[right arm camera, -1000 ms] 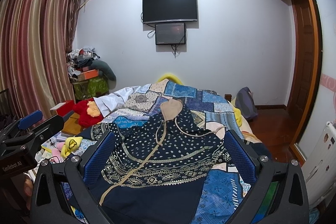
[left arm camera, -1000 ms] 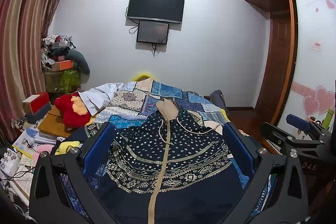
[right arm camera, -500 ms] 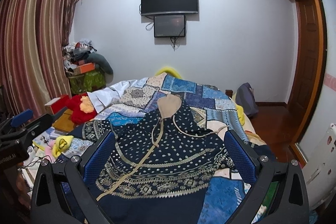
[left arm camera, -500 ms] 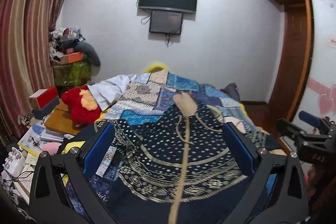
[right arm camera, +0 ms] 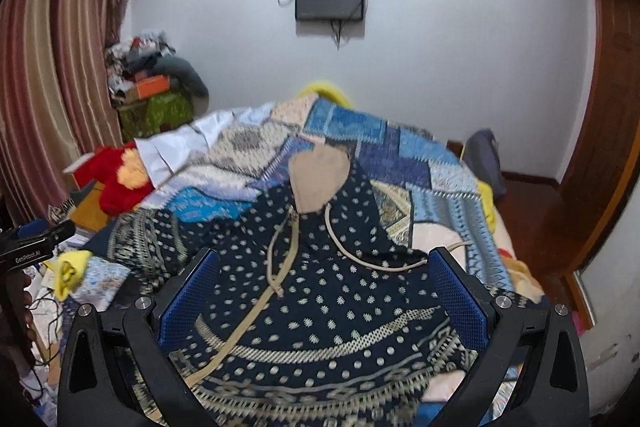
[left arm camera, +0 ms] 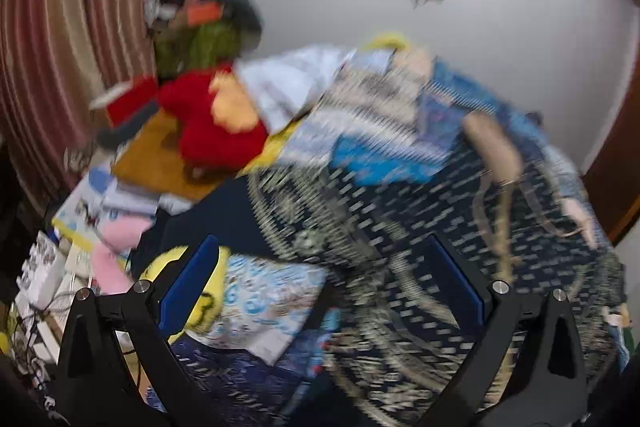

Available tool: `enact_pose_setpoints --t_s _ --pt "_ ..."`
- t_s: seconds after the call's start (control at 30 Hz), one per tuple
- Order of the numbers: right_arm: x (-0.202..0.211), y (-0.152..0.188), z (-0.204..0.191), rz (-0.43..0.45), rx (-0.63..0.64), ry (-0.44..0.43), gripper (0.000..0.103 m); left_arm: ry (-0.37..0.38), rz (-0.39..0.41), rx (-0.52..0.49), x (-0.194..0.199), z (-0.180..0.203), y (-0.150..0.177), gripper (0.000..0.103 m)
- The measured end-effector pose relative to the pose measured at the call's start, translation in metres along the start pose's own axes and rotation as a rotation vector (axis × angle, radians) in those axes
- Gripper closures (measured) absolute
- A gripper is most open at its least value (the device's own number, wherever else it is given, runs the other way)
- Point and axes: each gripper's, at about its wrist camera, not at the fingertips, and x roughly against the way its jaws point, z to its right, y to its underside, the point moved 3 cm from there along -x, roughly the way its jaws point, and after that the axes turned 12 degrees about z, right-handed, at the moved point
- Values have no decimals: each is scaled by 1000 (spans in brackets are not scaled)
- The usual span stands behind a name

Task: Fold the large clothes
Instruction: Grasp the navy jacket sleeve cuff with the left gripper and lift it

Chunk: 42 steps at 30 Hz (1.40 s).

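A large dark navy hooded jacket with cream dots, patterned bands and a tan zip lies spread flat on the bed, its tan-lined hood pointing to the far wall. My right gripper is open and empty, hovering over the jacket's chest. My left gripper is open and empty above the jacket's left side, near its left sleeve; this view is motion-blurred. The left gripper also shows at the left edge of the right wrist view.
A blue patchwork quilt covers the bed. A red plush toy, books and clutter crowd the bed's left side. A yellow item lies by the left sleeve. A striped curtain hangs left, a wooden door right.
My left gripper has swung left and tilted down toward the jacket's left side, blurring its view. My right gripper has dropped slightly closer to the jacket. Both stay open.
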Motion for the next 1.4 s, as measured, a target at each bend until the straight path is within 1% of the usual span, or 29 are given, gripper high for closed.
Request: enact_pose_setpoints --t_s 0.07,0.1,0.17,0.2,0.37,0.47,0.5,0.57,0.63,0.67,0.7,0.73,0.77,0.8,0.83,0.87,0.9,0.93,1.0,1.03,1.07,1.13,1.2,1.27,1.33,1.4 --pt "-34 8 2 -58 12 9 0 -10 -62 42 -22 -17 8 0" --pt "-50 13 2 -86 19 4 0 -5 -100 84 -37 -27 13 0" --pt "-79 23 2 -152 37 -17 0 15 -171 155 -58 -41 21 0" --pt "-94 29 3 -180 44 -23 0 37 -203 210 -69 -49 25 0" --pt "-146 54 5 -294 39 -41 0 111 -292 378 -100 -67 34 0" --pt "-171 66 4 -357 29 -68 0 141 -314 447 -112 -72 33 1" --pt "-177 68 3 -375 22 -81 0 155 -321 461 -116 -72 32 3" --pt "-187 73 1 -404 0 -104 0 154 -334 480 -124 -73 32 7" --pt "-193 76 -1 -422 -17 -126 0 144 -343 485 -135 -74 32 16" --pt "-195 77 -3 -428 -20 -134 0 132 -343 479 -139 -74 31 21" --pt "-196 78 -5 -431 -20 -141 0 110 -345 465 -143 -74 31 33" --pt "-196 79 -7 -433 -19 -146 0 77 -344 443 -148 -75 29 50" --pt "-196 79 -8 -432 -16 -149 0 44 -341 423 -151 -76 28 60" --pt "-196 80 -9 -431 -10 -152 0 -11 -335 387 -154 -77 25 77" --pt "-195 80 -10 -431 -4 -152 0 -36 -327 362 -156 -76 22 83" --pt "-195 80 -9 -432 0 -151 0 -49 -315 343 -157 -75 18 86" --pt "-193 80 -8 -432 4 -148 0 -66 -299 315 -156 -73 13 92" --pt "-192 80 -6 -432 7 -144 0 -87 -280 276 -152 -69 8 95" --pt "-187 78 1 -426 4 -136 0 -115 -226 188 -144 -56 -7 95" --pt "-184 77 5 -424 2 -131 0 -116 -195 147 -140 -46 -16 96" --pt "-180 76 9 -420 -2 -125 0 -112 -172 119 -138 -39 -22 96" --pt "-173 73 19 -412 -8 -109 0 -82 -99 30 -125 -8 -40 96" --pt "-166 69 30 -401 -15 -94 0 -45 -51 -50 -114 25 -50 96" --pt "-157 65 40 -392 -27 -82 0 10 -45 -98 -112 59 -53 96" --pt "-148 60 49 -378 -49 -76 0 85 -76 -107 -116 87 -46 96" --pt "-139 55 59 -368 -70 -70 0 147 -126 -112 -126 115 -31 96"
